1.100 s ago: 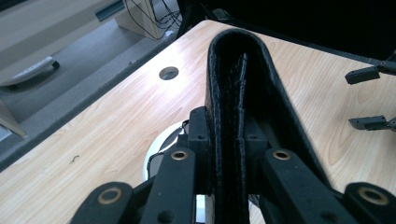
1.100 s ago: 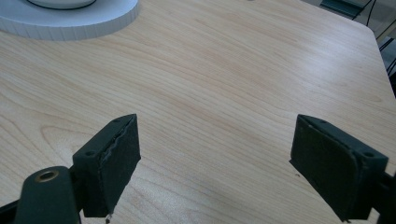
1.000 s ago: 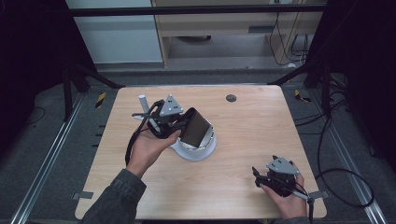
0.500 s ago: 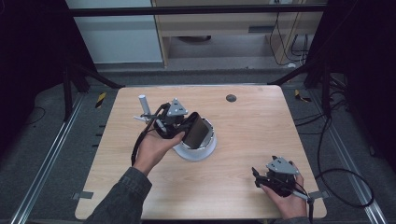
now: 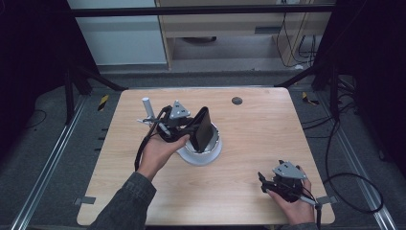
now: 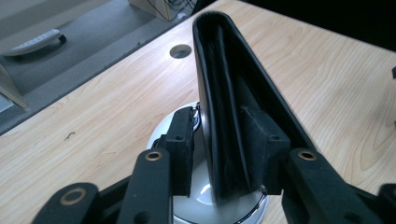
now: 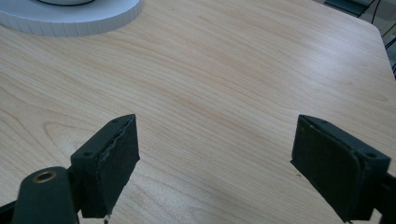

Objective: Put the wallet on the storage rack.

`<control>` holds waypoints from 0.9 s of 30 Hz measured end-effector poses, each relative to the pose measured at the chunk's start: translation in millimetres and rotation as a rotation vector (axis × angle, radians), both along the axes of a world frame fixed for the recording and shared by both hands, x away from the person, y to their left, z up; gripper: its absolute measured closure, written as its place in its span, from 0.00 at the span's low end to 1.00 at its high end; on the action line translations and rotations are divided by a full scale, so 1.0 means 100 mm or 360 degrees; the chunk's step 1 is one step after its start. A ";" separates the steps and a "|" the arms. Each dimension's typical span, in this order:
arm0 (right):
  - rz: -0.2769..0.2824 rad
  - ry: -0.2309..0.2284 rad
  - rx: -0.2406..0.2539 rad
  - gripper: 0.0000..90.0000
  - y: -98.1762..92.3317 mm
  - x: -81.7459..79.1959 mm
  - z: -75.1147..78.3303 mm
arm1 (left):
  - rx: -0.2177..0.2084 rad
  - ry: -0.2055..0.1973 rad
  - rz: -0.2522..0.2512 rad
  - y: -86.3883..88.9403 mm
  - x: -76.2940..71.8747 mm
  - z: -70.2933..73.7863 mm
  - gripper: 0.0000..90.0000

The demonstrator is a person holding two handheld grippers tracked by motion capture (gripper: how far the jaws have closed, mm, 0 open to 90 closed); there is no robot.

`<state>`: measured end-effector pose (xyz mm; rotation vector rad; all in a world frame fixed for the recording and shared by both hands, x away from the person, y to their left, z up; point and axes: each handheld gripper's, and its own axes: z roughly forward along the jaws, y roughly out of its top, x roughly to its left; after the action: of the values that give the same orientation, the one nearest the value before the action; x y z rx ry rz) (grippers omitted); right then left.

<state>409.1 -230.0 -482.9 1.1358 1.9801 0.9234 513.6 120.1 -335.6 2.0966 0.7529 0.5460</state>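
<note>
Left gripper (image 5: 194, 130) clamping wallet (image 5: 202, 128) (upright), over dish (image 5: 210, 154)

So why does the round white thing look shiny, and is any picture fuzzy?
In the left gripper view, the white dish shines because its glossy surface mirrors light beneath the black wallet; the background floor looks soft. In the high view, everything is a bit grainy and the room's edges are very dark. In the right gripper view, the table is evenly lit, the near pads slightly soft.
</note>
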 end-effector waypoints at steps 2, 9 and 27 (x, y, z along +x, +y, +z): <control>-0.0002 0.0004 0.0000 0.17 0.00 0.00 0.00 | 0.0019 -0.0025 0.0011 0.03 -0.02 0.01 0.68; 0.0003 0.0007 -0.0005 0.16 0.01 0.00 -0.01 | -0.0011 -0.0080 0.0042 0.10 -0.09 0.06 0.64; 0.0011 0.0014 -0.0009 0.16 0.03 0.00 -0.01 | -0.0106 -0.0266 0.0083 0.31 -0.40 0.25 0.53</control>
<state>408.8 -227.4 -483.9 1.1322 1.9938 0.9171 473.5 150.7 -310.3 1.9472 0.7208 0.7057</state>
